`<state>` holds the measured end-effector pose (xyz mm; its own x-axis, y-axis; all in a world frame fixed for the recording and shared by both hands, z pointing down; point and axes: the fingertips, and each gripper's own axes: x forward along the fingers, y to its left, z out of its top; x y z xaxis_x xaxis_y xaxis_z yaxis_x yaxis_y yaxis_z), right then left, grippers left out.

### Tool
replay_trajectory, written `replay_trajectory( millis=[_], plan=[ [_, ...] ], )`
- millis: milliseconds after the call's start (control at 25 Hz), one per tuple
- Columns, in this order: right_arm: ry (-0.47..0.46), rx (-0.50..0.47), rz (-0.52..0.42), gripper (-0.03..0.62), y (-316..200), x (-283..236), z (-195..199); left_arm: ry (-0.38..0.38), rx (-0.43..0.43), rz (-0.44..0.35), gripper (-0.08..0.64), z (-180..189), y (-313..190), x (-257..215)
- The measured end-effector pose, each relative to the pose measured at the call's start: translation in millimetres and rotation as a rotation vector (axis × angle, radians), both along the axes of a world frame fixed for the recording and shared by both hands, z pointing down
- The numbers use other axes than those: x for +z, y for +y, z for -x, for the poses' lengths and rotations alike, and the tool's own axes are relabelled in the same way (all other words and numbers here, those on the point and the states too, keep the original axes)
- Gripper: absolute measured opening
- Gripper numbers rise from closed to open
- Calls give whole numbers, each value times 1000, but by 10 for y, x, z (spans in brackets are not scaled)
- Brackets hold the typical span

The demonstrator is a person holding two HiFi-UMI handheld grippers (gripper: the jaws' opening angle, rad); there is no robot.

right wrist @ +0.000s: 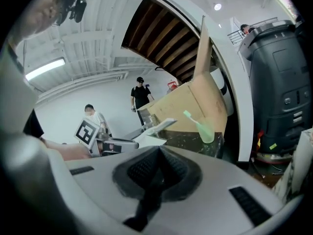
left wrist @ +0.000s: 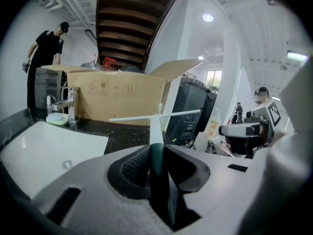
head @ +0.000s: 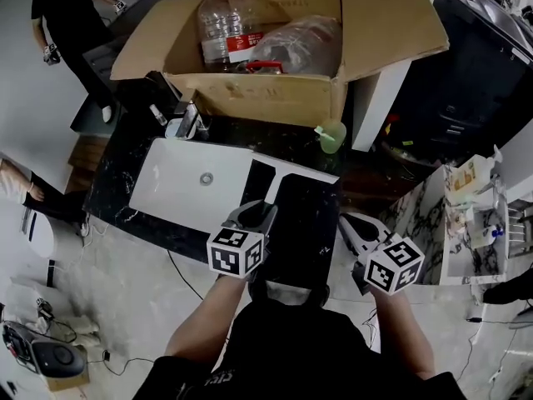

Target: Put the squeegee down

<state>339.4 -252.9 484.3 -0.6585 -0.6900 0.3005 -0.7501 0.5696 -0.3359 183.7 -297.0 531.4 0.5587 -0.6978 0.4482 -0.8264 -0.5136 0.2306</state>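
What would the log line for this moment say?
left claw: shut on squeegee handle | right claw: shut, empty | squeegee: blade over counter beside sink | step: not yet put down

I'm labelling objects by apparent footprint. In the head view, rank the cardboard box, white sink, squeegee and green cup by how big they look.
1. cardboard box
2. white sink
3. squeegee
4. green cup
The box rises toward the camera, so its lead may be overstated.
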Motion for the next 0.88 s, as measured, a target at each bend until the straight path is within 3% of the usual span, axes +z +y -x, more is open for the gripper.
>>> replay_trajectory(
  millis=[240,400,880],
  plan=[
    [2,-3,-3,6,-18,-11,151,-52,30,77,104,-11,-115,405],
    [0,5,15,6,39,51,250,-114,76,100,104,-11,-171,607],
    [-8,61,58,6,135,225,285,-190,167,148,104,-87,-411,858]
  ],
)
